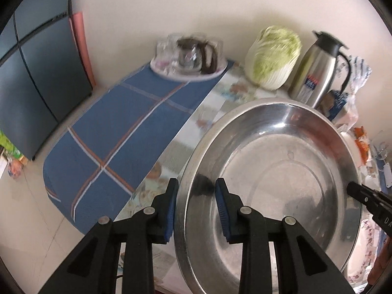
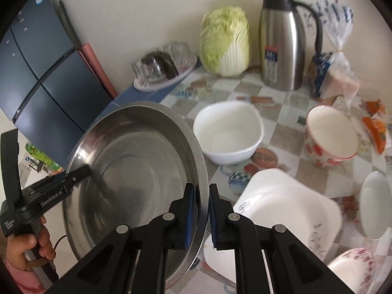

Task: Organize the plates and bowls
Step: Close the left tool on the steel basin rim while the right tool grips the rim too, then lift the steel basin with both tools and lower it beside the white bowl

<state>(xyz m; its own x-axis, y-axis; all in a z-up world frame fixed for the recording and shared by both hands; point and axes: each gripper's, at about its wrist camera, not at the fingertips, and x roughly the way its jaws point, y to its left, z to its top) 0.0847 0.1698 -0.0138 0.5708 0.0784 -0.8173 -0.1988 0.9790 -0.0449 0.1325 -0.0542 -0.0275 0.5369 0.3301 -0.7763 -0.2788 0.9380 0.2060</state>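
A large steel basin is held tilted above the table between both grippers. My left gripper straddles its left rim with a wide gap between the pads. My right gripper is shut on the basin's right rim. In the right wrist view, a white bowl, a red-flowered bowl, a white square plate, a pink-flowered bowl and a white dish lie on the table.
A cabbage, a steel thermos jug, a tray of upturned glasses and bagged bread stand along the back wall. A blue checked cloth covers the table's left end. A dark fridge stands at left.
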